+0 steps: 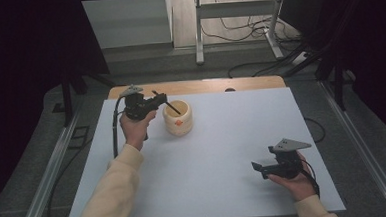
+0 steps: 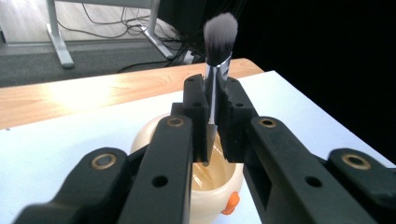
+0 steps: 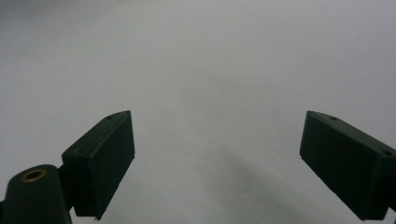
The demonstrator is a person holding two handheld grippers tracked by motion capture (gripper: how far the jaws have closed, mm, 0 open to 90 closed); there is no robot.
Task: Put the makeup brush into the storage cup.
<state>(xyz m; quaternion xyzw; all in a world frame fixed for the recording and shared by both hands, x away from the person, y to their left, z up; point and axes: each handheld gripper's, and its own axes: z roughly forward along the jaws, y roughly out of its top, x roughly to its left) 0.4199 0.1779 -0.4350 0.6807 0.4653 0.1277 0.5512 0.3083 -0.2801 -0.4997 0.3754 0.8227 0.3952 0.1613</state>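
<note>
A makeup brush with a grey bristle head and a silver ferrule stands between the jaws of my left gripper, which is shut on the ferrule. In the high view the left gripper hangs at the rear left of the table, just left of a cream cup. The brush slants down with its dark handle end inside the cup's mouth. The cup has a small orange detail on its front. My right gripper lies low near the front right of the table, open, with nothing between its jaws.
The white table top lies on a wooden desk whose edge shows behind it. Beyond are a metal stand's legs and floor cables. Dark curtains close in both sides.
</note>
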